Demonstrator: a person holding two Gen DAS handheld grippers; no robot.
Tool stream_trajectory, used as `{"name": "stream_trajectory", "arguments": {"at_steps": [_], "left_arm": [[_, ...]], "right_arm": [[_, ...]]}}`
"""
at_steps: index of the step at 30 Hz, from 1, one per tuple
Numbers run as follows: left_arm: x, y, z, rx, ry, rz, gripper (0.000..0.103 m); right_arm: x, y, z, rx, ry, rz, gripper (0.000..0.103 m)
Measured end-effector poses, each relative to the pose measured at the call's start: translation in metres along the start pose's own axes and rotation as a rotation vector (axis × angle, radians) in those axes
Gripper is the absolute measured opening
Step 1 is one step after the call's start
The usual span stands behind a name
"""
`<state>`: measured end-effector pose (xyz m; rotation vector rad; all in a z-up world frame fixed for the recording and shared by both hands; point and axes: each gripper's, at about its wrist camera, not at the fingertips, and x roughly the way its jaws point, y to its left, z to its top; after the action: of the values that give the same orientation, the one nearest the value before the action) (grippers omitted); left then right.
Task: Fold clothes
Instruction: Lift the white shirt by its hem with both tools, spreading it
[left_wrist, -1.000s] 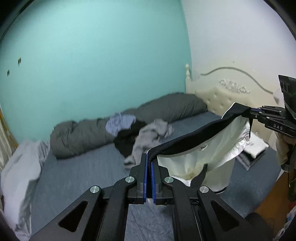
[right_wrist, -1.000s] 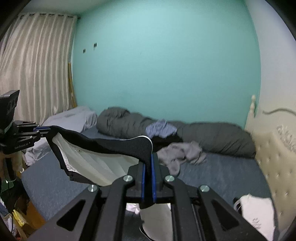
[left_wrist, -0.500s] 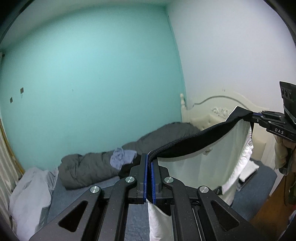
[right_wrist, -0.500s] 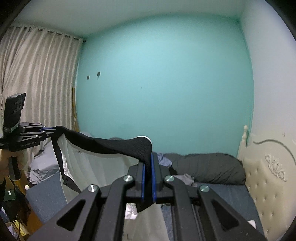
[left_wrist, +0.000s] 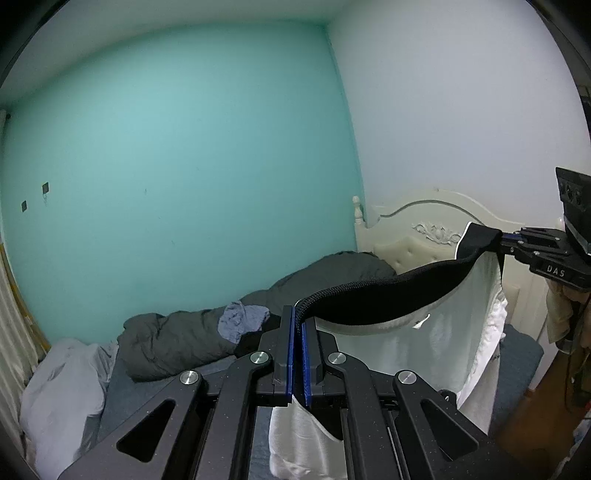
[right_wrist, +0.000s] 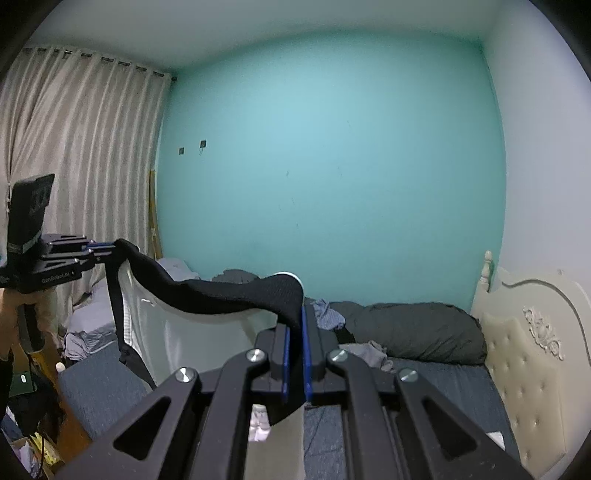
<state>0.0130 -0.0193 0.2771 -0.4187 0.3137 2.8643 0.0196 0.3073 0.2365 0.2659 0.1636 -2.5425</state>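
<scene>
A bed (left_wrist: 524, 354) with a blue-grey sheet fills the lower room, backed by a teal wall (left_wrist: 184, 166) and, at 3 o'clock in the right wrist view, a cream tufted headboard (right_wrist: 532, 332). Along the wall side of the bed lies a rolled dark grey duvet (left_wrist: 192, 339) with a crumpled blue-grey cloth (left_wrist: 242, 321) on top of it; a pale pillow (left_wrist: 59, 384) sits at 8 o'clock in the left wrist view, and beige curtains (right_wrist: 81, 166) hang at 10 o'clock in the right wrist view. Nothing stands between the two tools and the cloth they share. The garment (left_wrist: 413, 354) is held up in the air above the bed, stretched between both tools: a broad black ribbed waistband (left_wrist: 388, 295) sags in a shallow curve across the top, and thin white fabric hangs down from it with a small tag inside. The left hand-held gripper (left_wrist: 297, 354) has its blue pads pressed together on one end of the waistband at 6 o'clock; the right hand-held gripper (right_wrist: 294, 354) pinches the other end the same way, its fingers closed on the black band.
</scene>
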Motion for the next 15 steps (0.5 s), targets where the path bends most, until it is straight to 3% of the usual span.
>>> {"name": "stream_trajectory", "arguments": {"at_steps": [8, 15], "left_arm": [[0.009, -0.007, -0.010, 0.009, 0.038, 0.009, 0.003], [0.055, -0.013, -0.036, -0.003, 0.138, 0.023, 0.003]], "right_arm": [[0.012, 0.001, -0.020, -0.016, 0.063, -0.015, 0.005], [0.060, -0.018, -0.055, 0.037, 0.145, 0.004, 0.005]]}}
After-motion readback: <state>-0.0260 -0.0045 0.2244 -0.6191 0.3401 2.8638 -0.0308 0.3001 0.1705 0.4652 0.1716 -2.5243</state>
